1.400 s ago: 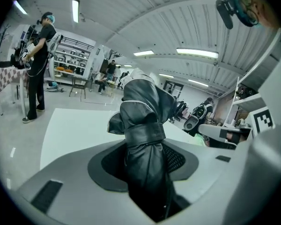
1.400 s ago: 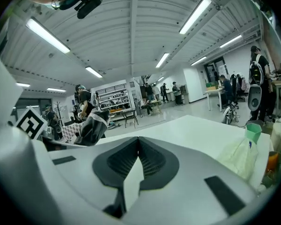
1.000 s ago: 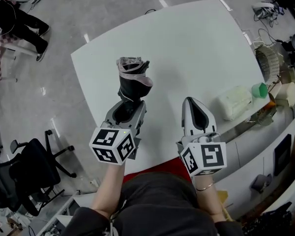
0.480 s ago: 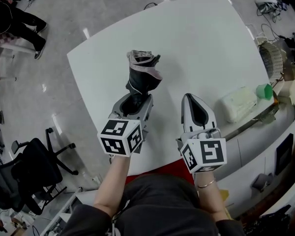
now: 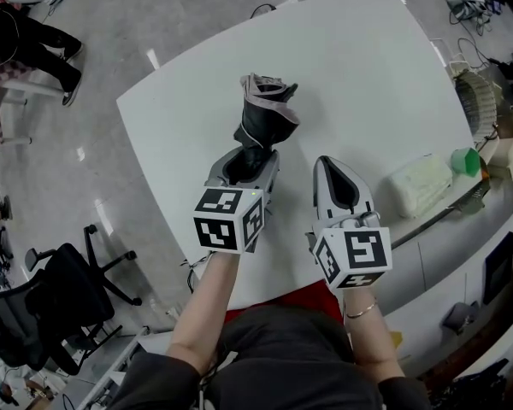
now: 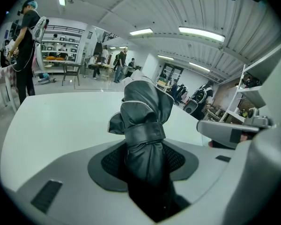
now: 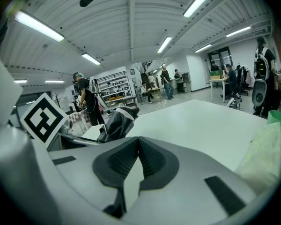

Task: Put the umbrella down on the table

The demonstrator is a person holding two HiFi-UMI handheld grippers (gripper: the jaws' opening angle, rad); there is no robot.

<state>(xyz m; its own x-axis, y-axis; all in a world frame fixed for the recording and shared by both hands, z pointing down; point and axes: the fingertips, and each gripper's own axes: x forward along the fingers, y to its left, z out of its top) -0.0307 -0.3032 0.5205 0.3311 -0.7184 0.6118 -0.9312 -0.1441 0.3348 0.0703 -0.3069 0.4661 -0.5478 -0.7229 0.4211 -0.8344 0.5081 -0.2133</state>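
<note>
Partly hidden, umbrella clamped in left gripper fingers, lower end unseen, right gripper fingers closed, empty.

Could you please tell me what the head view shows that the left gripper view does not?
Only the head view shows the person's forearms, the black office chair and the pale bundle. Only the left gripper view shows the strap round the umbrella, clamped in the left tool, and the ceiling lights. Both show the umbrella, the white table and the right tool.
</note>
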